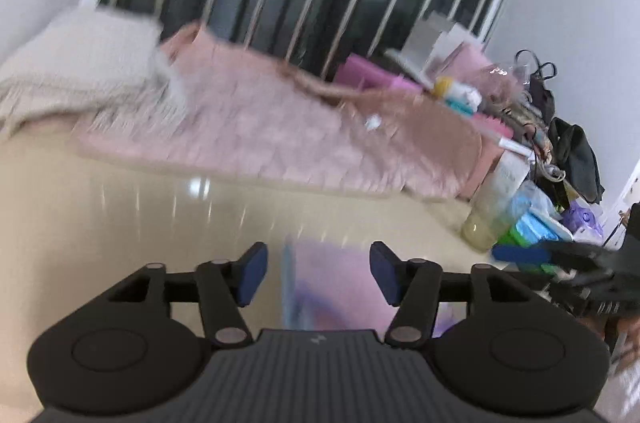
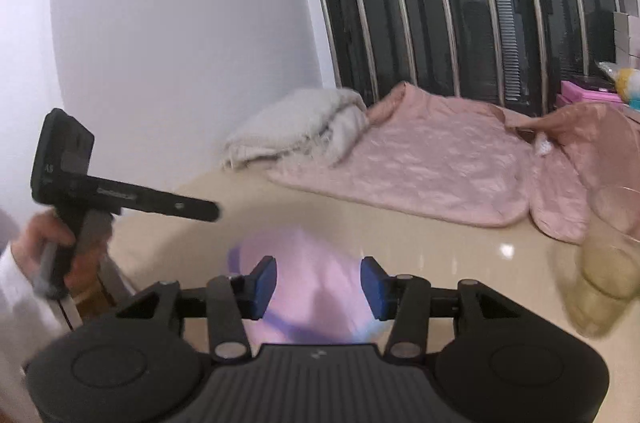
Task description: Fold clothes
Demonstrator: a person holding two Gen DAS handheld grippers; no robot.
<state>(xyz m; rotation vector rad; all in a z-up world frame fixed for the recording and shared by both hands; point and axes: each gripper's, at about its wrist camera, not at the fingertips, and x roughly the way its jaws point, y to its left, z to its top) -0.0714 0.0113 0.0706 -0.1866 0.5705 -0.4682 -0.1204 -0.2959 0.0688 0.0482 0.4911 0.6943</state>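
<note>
Two grippers are working over one glossy cream table (image 1: 120, 223), which is reflecting ceiling light and sitting against a white wall (image 2: 180, 23) and a dark window behind shiny metal bars (image 2: 452, 3). One lilac garment (image 2: 316, 287), the piece being folded, is lying on the table nearest the cameras, blurred, pale pink-purple with a darker violet trim along one edge; its exact shape is too smeared to make out. The right gripper (image 2: 318, 283) is hovering above it with its blue pads standing apart, the cloth showing in the gap but the pads not pressing on it. The left gripper (image 1: 318, 273) is likewise standing open over the same lilac garment (image 1: 332, 283), nothing pinched. In the right wrist view a hand (image 2: 52, 247) in a white sleeve is gripping the left tool's handle at the table's edge. Farther back, one pink quilted garment (image 2: 420, 167) is lying spread flat, one cream knitted piece (image 2: 296, 127) is bunched beside it, touching its corner. A cluttered heap of bags and packets (image 1: 552, 159) is crowding the table's far end.
</note>
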